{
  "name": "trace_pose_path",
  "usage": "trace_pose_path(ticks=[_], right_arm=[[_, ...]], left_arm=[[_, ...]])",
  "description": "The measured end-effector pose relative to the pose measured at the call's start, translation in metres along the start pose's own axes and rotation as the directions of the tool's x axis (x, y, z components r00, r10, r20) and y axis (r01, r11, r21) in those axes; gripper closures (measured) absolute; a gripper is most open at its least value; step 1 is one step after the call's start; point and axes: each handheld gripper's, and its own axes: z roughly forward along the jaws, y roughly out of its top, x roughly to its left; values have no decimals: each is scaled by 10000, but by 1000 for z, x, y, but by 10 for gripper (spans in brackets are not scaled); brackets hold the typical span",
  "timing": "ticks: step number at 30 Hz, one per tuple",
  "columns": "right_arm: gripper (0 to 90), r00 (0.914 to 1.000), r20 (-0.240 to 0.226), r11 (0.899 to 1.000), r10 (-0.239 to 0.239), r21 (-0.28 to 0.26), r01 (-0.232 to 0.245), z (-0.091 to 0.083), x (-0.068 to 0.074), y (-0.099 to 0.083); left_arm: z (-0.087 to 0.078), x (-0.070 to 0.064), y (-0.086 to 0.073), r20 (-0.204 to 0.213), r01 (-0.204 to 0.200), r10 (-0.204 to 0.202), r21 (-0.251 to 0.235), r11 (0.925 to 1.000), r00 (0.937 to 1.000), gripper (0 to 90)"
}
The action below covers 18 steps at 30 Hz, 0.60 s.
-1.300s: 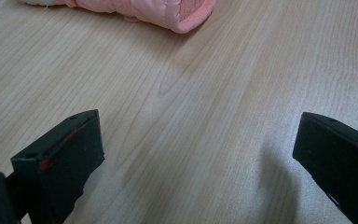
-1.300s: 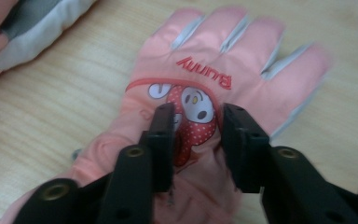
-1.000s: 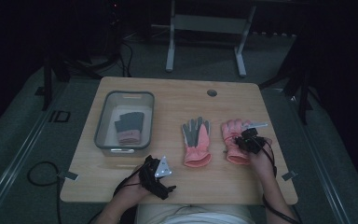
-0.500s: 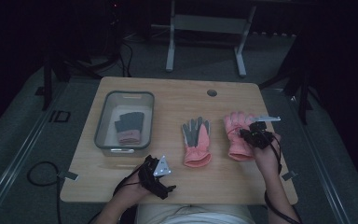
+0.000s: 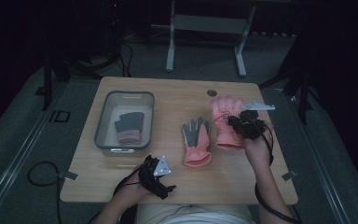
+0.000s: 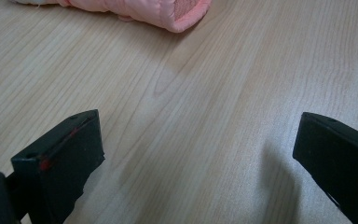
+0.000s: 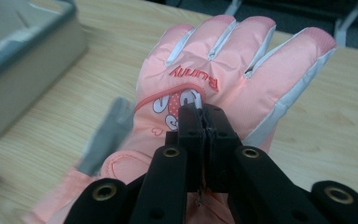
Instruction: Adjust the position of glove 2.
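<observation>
A pink glove (image 5: 224, 125) with "Bunny" lettering (image 7: 223, 60) lies back-up at the table's right. My right gripper (image 5: 242, 123) sits on it, jaws pressed together (image 7: 204, 114) and pinching the fabric on the back of the hand. A second pink glove (image 5: 196, 142) lies palm-up to its left, showing a grey palm. My left gripper (image 5: 157, 178) rests near the front edge, jaws wide apart (image 6: 198, 130) over bare wood. That second glove's cuff (image 6: 168, 9) is just beyond it. A blurred grey strip (image 7: 106, 135) hangs left of the right jaws; I cannot tell what it is.
A grey bin (image 5: 103, 116) stands at the table's left with a grey-and-pink glove (image 5: 129, 127) inside; its wall (image 7: 23, 51) shows in the right gripper view. A round hole (image 5: 211, 93) is near the far edge. Dark floor and a metal stand lie behind.
My right gripper has moved away from the person toward the far edge, and the lettered glove has shifted with it. The left gripper has stayed put.
</observation>
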Motion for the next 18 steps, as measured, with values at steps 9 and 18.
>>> trace_pose_path(ticks=[9, 18], right_arm=[[871, 9996, -230, 9993, -183, -341, 175, -3, 48, 14], [870, 9988, -322, 9993, -355, 119, 359, 22, 77, 2]], left_arm=[[-1, -1, 1, -19, -31, 31, -18, 10000, 10000, 13], [-2, -2, 1, 27, -44, 44, -67, 10000, 10000, 13]])
